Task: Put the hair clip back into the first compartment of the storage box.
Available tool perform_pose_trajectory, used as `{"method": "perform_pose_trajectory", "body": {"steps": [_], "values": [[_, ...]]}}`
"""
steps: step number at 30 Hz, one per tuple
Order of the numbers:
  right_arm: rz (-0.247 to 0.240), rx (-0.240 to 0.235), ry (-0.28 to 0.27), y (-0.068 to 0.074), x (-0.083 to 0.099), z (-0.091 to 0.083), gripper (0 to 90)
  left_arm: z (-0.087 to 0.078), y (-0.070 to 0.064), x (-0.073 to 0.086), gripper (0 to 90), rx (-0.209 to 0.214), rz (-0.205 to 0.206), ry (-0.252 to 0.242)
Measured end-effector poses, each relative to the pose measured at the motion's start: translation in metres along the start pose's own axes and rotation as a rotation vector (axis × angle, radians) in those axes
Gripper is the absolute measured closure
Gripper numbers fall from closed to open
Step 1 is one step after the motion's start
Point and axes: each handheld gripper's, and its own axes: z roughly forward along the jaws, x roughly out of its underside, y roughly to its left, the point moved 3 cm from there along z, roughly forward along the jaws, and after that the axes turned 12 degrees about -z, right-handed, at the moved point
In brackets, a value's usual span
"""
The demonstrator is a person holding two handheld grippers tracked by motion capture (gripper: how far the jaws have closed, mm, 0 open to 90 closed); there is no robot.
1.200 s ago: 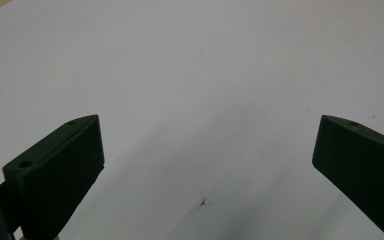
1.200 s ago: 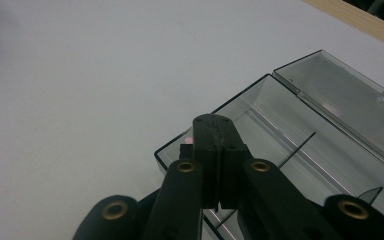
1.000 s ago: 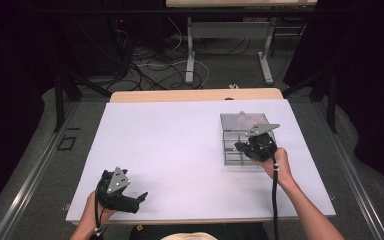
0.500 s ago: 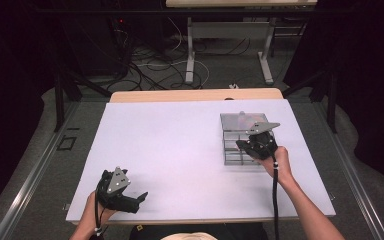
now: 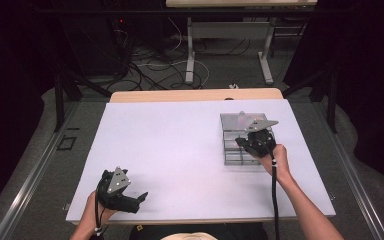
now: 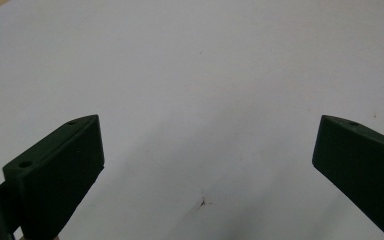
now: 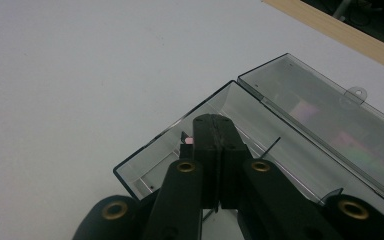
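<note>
At the table's near edge, around seven o'clock, the left gripper rests on the white table with jaws spread wide. Farther off, at two o'clock, the right gripper dips, jaws pressed together, into a clear compartment box, long axis running near-to-far, its lid open flat beyond.

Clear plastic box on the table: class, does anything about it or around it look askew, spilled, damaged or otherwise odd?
Nothing stands out. The clear plastic box sits flat on the white table with its lid folded open behind it; no cracks or spills show. The right gripper, jaws together, reaches into it. The left gripper is open above bare table.
</note>
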Motion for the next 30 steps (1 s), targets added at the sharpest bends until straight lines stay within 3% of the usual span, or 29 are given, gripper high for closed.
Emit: {"method": "perform_pose_trajectory", "body": {"steps": [30], "values": [[0.01, -0.003, 0.021, -0.003, -0.001, 0.018, 89.9, 0.0, 0.0, 0.0, 0.2, 0.002, 0.003, 0.006]]}}
